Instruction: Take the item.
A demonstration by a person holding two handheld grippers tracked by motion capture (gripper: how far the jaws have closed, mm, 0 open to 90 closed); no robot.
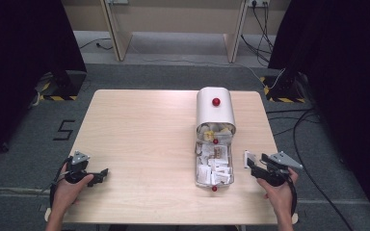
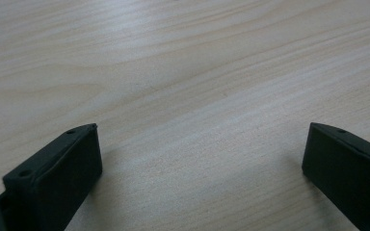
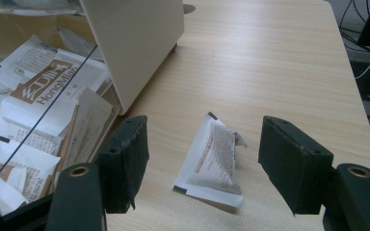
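Note:
A cream box with a red knob stands at the table's right middle. Its clear drawer is pulled out toward me and holds several white sachets. One white printed sachet lies on the table just right of the drawer, also in the high view. My right gripper is open, with its jaws on either side of this sachet and not touching it. My left gripper rests near the table's front left corner. It is open above bare wood, with nothing between its jaws.
The wooden table is bare to the left of the box. The box's side wall stands close to the left of my right gripper. The table's right edge is near, with cables on the floor beyond it.

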